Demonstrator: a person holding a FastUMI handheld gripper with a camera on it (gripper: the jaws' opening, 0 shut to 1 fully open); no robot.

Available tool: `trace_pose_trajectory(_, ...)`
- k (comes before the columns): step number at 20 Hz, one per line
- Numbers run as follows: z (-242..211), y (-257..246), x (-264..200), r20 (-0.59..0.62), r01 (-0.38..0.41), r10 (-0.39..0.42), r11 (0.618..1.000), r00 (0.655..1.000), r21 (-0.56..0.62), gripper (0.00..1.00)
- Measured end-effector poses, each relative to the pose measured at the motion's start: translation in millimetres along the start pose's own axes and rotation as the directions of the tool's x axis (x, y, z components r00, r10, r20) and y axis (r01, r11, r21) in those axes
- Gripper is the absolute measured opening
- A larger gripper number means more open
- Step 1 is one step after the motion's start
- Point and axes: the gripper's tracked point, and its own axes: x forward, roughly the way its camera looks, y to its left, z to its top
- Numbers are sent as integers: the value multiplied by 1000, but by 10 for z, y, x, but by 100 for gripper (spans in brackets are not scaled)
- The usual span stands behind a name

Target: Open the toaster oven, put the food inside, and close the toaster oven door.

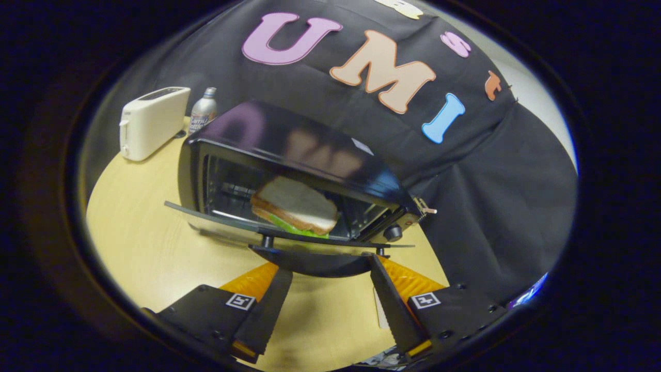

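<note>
Jaws spread, gripping nothing, tips just under door handle (310, 261); handle's long axis runs crosswise; sandwich (295, 206) already inside toaster oven (289, 155) beyond; door (232, 222) hangs open over bench (155, 243); lift to close, prob.

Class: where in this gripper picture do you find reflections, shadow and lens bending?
Gripper view: glossy black toaster oven top mirrors the wall; open gripper casts shadow on the pale wooden table; fisheye bends the table's edge.

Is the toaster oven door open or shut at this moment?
Open: the door hangs down flat from the toaster oven, sandwich visible inside. The open gripper sits under its handle.
</note>
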Motion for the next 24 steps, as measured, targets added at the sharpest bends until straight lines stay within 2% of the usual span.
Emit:
trace_pose_trajectory(4,220,90,205,35,-69,66,993,997,92,94)
trace_pose_trajectory(6,224,220,285,8,-110,109,989,994,101,91)
trace_pose_trajectory(9,169,189,252,-33,-90,91,995,995,36,87)
trace_pose_trajectory(12,193,151,91,-46,-93,95,995,994,36,85)
trace_pose_trajectory(17,774,-71,-219,84,-138,126,978,988,154,85)
trace_pose_trajectory(21,1335,-125,-366,253,-298,231,916,939,270,98)
trace_pose_trajectory(24,1482,-355,-504,311,-328,234,897,921,295,98)
